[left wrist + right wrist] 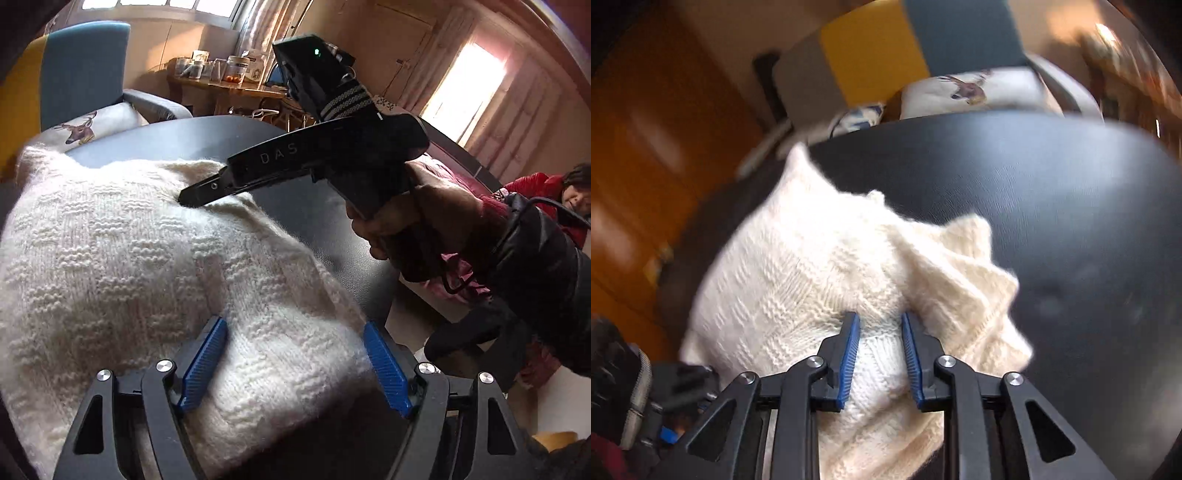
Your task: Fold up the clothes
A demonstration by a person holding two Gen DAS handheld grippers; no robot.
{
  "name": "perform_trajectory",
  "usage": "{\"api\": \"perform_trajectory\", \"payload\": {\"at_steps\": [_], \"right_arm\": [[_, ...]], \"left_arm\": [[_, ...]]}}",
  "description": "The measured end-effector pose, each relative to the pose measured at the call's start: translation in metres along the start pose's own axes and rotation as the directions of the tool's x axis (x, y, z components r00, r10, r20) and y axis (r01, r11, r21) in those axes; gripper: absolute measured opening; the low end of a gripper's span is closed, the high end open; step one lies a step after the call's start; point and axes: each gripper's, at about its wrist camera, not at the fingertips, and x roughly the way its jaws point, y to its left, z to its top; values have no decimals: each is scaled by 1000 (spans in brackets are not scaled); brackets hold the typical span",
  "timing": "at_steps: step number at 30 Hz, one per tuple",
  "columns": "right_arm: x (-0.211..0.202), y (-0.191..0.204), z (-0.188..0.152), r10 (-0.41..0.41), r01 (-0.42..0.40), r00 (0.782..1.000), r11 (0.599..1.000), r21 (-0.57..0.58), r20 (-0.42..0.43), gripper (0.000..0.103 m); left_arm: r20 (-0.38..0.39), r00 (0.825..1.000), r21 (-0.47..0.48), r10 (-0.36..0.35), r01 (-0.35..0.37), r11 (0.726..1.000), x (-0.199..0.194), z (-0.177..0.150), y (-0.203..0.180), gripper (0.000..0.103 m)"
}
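My black two-finger left gripper (295, 363) wears ribbed blue pads (205, 363) and silver pivot screws (164, 366). My black right gripper (192, 195), marked "DAS", meets a glossy black sleeve (532, 251) with red cuff.

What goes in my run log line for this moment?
left gripper open over cream sweater | right gripper pinching sweater fold | black table

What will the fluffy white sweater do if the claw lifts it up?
The sweater will probably flop and droop, since its soft knit already lies in loose folds on the dark table. It looks fuzzy, so the right claw, closed on a bunched fold, likely won't slip. It seems thick, maybe a bit heavy.
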Motion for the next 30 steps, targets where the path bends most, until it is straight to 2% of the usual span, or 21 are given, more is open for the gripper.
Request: {"api": "perform_trajectory", "payload": {"at_steps": [2, 4, 8, 10, 12, 16, 18, 20, 22, 24, 28, 30], "right_arm": [[-3, -2, -7, 9, -10, 999, 1000, 18, 33, 15], [-5, -1, -9, 3, -4, 999, 1000, 26, 50, 15], [-24, 19, -7, -42, 43, 997, 999, -10, 70, 18], [-48, 41, -10, -23, 30, 995, 997, -78, 93, 20], [-65, 64, -16, 12, 3, 996, 988, -156, 92, 22], [-64, 108, -37, 26, -30, 999, 950, -312, -18, 21], [-47, 108, -54, -69, 23, 991, 933, -359, -116, 22], [-32, 105, -70, -153, 65, 968, 916, -395, -197, 21], [-29, 84, -75, -141, 73, 971, 943, -323, -191, 19], [-26, 64, -80, -130, 80, 975, 963, -258, -183, 17], [-25, 66, -84, -125, 88, 981, 968, -236, -145, 17], [-26, 65, -85, -116, 89, 986, 974, -209, -120, 17]], "left_arm": [[15, 1000, -23, -15, 15, 1000, -10, -2, 3, 76], [71, 996, -104, -46, 53, 993, -32, 2, 15, 76], [195, 981, -258, 13, 38, 965, -80, 11, 55, 76], [223, 972, -306, 76, -5, 952, -94, 12, 76, 76], [217, 970, -338, 113, -34, 941, -99, 6, 91, 76], [196, 970, -340, 145, -71, 938, -92, -16, 84, 76], [192, 971, -325, 145, -77, 943, -86, -25, 78, 77], [166, 975, -311, 146, -88, 946, -81, -33, 72, 80], [121, 988, -300, 98, -58, 952, -67, -39, 67, 83], [88, 988, -246, 125, -100, 964, -56, -48, 56, 84], [106, 988, -262, 116, -85, 961, -60, -51, 57, 84], [141, 987, -325, 76, -26, 945, -71, -48, 66, 84]]}}
